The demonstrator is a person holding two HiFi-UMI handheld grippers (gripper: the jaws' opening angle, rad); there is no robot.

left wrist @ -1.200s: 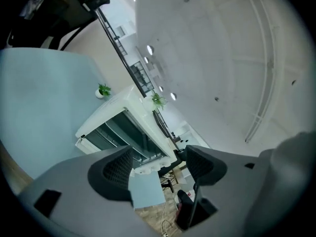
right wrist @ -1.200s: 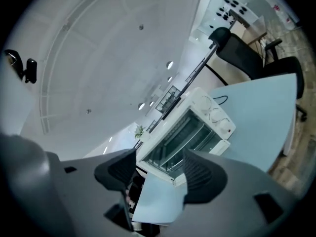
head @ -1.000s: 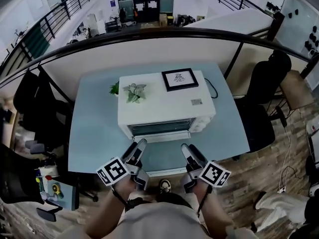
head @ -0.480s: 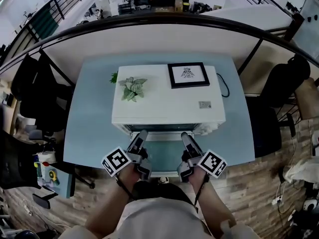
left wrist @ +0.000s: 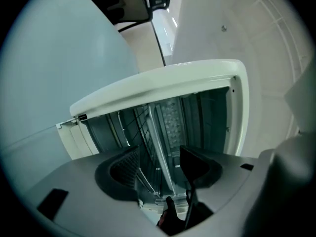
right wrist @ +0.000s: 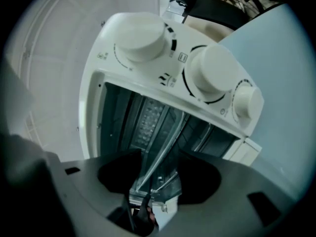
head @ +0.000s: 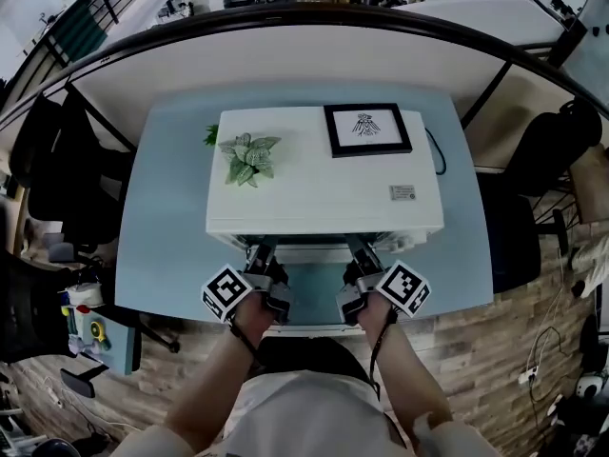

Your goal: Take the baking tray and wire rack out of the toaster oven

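At worktop [head: 162, 241] front, left hand-held gripper [head: 259, 253] pointing into open oven [head: 324, 193], jaws half apart and just closing, tray [left wrist: 159, 149] rim passing between them, pads not gripping. Rack [left wrist: 139, 127] and tray both sitting inside oven. Plant [head: 247, 158] and frame [head: 367, 129] resting on oven top. Right hand-held gripper [head: 363, 252] doing likewise: jaws narrowing, half apart, tray rim between, unpressed.

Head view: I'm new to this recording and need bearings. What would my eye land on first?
A white toaster oven fills the middle of the pale blue table, a framed picture and a small plant on top. The left claw and right claw sit at its open mouth, jaws just closing yet apart, the wire rack showing between them.
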